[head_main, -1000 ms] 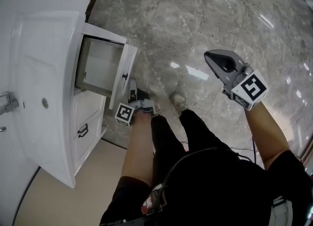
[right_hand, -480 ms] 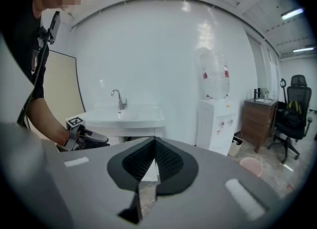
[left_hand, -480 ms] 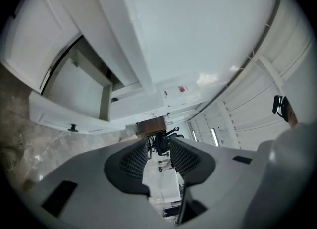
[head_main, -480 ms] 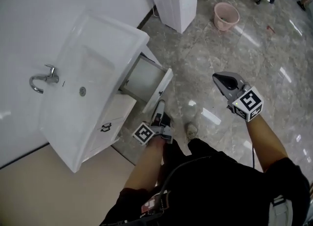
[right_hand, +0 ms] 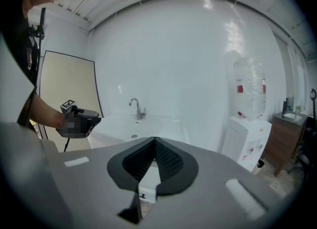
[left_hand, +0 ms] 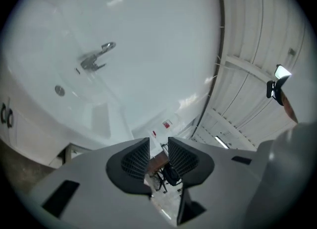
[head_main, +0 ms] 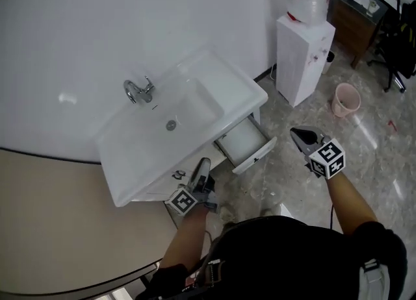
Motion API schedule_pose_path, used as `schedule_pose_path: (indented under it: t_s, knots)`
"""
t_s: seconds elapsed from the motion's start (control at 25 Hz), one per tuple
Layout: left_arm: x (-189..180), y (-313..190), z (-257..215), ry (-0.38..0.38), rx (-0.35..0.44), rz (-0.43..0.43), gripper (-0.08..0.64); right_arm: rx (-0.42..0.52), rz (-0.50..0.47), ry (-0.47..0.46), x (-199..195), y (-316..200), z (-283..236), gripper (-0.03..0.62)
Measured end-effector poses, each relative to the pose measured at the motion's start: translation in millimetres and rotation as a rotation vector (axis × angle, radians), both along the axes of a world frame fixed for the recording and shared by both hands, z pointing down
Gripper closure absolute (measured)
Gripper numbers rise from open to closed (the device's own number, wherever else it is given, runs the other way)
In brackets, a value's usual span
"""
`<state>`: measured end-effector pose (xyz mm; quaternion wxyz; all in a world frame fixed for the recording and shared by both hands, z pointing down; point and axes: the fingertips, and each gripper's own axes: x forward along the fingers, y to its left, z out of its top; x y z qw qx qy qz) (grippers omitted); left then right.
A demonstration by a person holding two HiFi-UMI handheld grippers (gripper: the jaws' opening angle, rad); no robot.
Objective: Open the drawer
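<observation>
**Head view with both gripper views.** We see the drawer (head_main: 244, 141), a white rectangular box with a flat front panel. It stands pulled out of the glossy white cabinet (head_main: 162, 185) beneath the smooth, rounded ceramic basin (head_main: 195, 113). A curved chrome tap (head_main: 138, 89) rises at the basin's wall side. The grey left gripper (head_main: 203, 165) with ribbed black pads (left_hand: 134, 159) is near the cabinet front, apart from the drawer. Its jaws have just been closing and are a narrow gap apart, with nothing between them. The right gripper (head_main: 296, 134) hangs over the polished marbled floor (head_main: 370, 156), its pads meeting at the tips, empty.
</observation>
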<state>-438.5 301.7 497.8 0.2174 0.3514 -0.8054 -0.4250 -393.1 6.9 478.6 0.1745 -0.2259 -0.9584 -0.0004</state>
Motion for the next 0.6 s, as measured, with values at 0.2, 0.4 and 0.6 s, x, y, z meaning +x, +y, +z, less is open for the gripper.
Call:
schedule_pose_path:
  t_s: [0.2, 0.4, 0.6]
  knots:
    - [-13.1, 98.4, -62.4, -0.202, -0.118, -0.107, 0.46, 0.011, -0.077, -0.053, -38.1, 60.6, -41.1, 0.594]
    - [-32.4, 210.5, -109.2, -0.292, -0.246, -0.186, 0.463, 0.02, -0.12, -0.092, -80.0, 143.3, -73.0, 0.594]
    - [-51.5, 319.8, -179.3, -0.447, -0.358, -0.194, 0.466, 0.007, -0.142, -0.127, -113.9, 247.3, -106.7, 0.594]
